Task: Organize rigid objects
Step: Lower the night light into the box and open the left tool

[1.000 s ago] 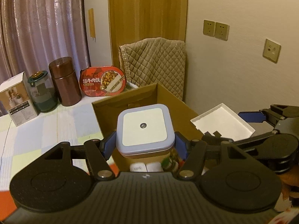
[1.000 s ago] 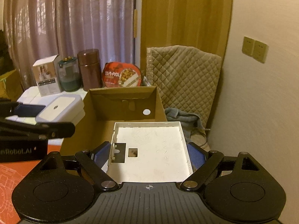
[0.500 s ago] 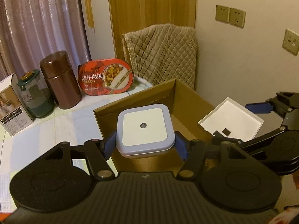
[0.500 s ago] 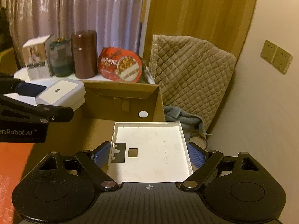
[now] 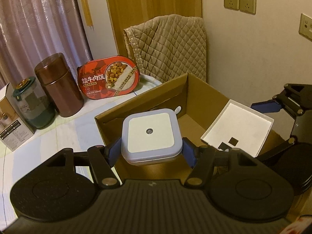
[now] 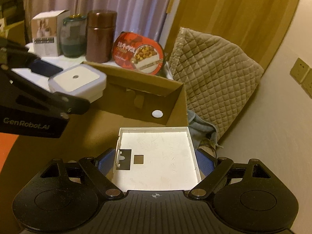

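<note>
From the left wrist, the left tongs (image 5: 151, 152) clamp the square lidded container (image 5: 150, 134) by its sides, lid level, over the cardboard box (image 5: 140, 101), presumably to set it down inside; the near wall lies just below, so it should clear that edge. From the right wrist, the right tongs (image 6: 156, 161) grip the shallow white tray (image 6: 158, 156) across its width, above the box floor, which looks bare apart from a small white disc (image 6: 157, 113).

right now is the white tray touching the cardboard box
Cannot tell. In the right wrist view the white tray, clamped in the right gripper, overlaps the cardboard box, but neither view shows its underside.
</note>
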`<state>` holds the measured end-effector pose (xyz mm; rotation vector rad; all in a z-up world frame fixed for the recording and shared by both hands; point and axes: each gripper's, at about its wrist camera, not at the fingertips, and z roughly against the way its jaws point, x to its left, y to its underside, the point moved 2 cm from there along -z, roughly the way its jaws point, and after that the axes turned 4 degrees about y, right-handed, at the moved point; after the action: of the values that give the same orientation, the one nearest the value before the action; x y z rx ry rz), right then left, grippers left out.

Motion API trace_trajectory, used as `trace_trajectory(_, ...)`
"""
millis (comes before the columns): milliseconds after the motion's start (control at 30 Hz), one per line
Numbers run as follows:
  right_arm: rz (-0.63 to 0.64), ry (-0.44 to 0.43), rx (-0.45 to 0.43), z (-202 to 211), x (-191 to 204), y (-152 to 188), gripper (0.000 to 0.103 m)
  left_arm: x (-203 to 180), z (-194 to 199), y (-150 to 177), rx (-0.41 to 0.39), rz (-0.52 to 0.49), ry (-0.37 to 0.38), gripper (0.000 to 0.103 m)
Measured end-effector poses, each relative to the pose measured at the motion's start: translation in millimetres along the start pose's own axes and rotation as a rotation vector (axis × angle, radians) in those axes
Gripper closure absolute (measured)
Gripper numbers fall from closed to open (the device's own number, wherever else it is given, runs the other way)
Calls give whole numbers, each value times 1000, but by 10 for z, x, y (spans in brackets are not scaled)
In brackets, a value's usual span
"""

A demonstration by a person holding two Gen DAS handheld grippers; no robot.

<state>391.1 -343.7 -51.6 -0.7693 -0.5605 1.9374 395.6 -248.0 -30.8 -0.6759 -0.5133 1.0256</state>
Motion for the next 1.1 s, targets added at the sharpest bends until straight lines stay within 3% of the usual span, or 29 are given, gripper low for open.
trace_trajectory(467, 103, -27, -4, -121, 109, -40, 19, 12, -156, 13, 34, -31, 10, 42)
trace_trajectory(1100, 83, -30, 3, -147, 97, -56, 19, 125, -140, 27, 34, -19, -17, 42)
